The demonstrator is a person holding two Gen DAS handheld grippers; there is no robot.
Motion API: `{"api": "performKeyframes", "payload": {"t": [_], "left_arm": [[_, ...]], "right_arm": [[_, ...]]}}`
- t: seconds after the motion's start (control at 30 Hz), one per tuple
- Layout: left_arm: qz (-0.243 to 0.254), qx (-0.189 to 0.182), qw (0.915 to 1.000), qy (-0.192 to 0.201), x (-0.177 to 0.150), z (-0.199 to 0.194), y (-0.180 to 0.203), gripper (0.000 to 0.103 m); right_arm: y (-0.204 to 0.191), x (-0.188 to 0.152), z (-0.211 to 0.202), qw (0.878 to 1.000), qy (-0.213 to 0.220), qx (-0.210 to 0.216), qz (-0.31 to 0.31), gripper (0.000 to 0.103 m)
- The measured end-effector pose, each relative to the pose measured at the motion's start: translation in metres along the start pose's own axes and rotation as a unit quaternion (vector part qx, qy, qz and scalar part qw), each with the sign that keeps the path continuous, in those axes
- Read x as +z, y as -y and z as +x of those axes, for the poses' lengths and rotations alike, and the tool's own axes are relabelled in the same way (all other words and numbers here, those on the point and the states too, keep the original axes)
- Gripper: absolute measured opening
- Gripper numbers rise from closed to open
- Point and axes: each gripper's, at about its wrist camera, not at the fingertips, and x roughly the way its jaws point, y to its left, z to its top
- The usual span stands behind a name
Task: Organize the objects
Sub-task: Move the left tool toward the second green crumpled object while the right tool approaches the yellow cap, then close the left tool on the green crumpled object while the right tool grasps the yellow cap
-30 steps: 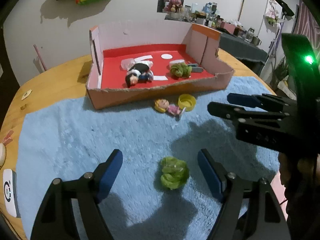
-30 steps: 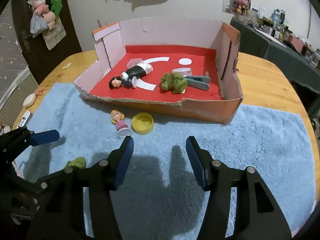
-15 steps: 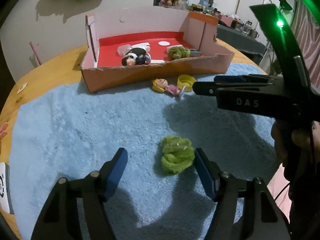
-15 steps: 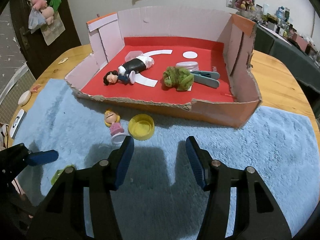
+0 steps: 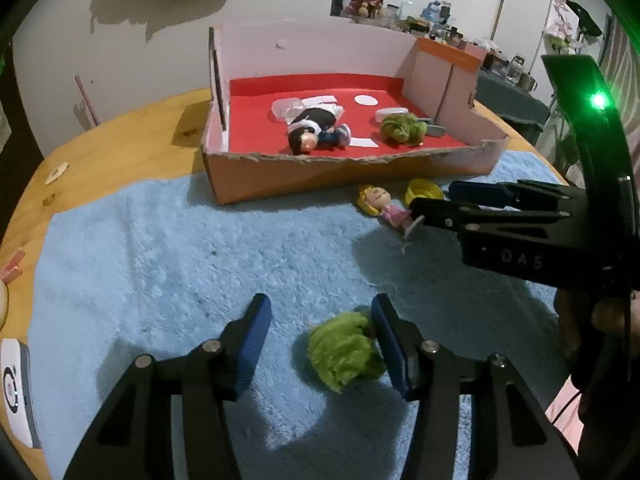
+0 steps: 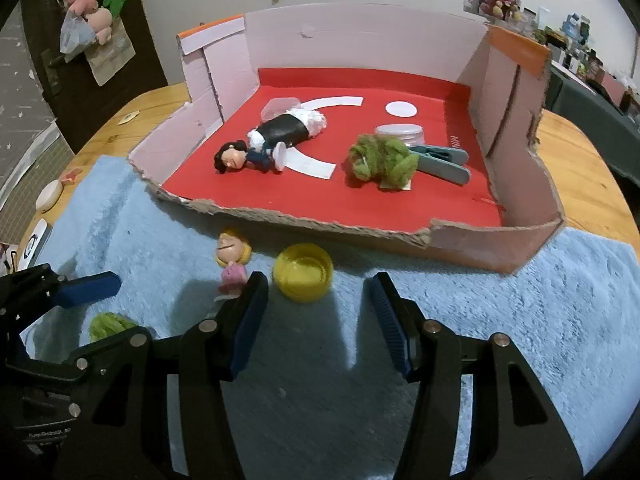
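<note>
While a dark-haired doll already lies in the red box, the left gripper is closing on the green pompom lower centre; right gripper half-open, empty

left hand-held gripper closing (angled down) | right hand-held gripper parted

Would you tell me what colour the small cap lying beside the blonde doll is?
Yellow; the cap shows best in the right wrist view, open side up on the blue rug.

Fluffy blue cloth mat, torn matt cardboard box, wooden table
</note>
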Motion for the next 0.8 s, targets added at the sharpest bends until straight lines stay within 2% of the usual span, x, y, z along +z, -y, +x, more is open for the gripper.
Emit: {"api": "performKeyframes", "payload": {"t": [0.17, 0.3, 0.43, 0.47, 0.63, 0.8], "left_arm": [[0.005, 0.002, 1.0, 0.004, -0.009, -0.005, 0.004, 0.055], [-0.001, 0.005, 0.9999, 0.011, -0.016, -0.009, 0.005, 0.055], [0.004, 0.016, 0.9997, 0.015, -0.021, -0.011, 0.009, 0.055], [0.004, 0.018, 0.9997, 0.016, -0.021, -0.011, 0.01, 0.053], [0.001, 0.015, 0.9997, 0.019, -0.022, -0.013, 0.011, 0.031], [-0.001, 0.013, 0.9997, 0.019, -0.022, -0.014, 0.011, 0.03]], "right_arm": [[-0.003, 0.003, 0.003, 1.0, 0.003, -0.002, -0.003, 0.053], [-0.002, 0.003, 0.003, 1.0, 0.006, -0.006, -0.002, 0.042], [0.0, 0.003, 0.003, 1.0, 0.007, -0.004, 0.0, 0.037], [0.0, 0.003, 0.003, 1.0, 0.007, -0.004, -0.001, 0.036], [0.0, 0.003, 0.003, 1.0, 0.008, -0.001, 0.0, 0.03], [0.001, 0.002, 0.003, 1.0, 0.009, 0.0, 0.0, 0.03]]}}
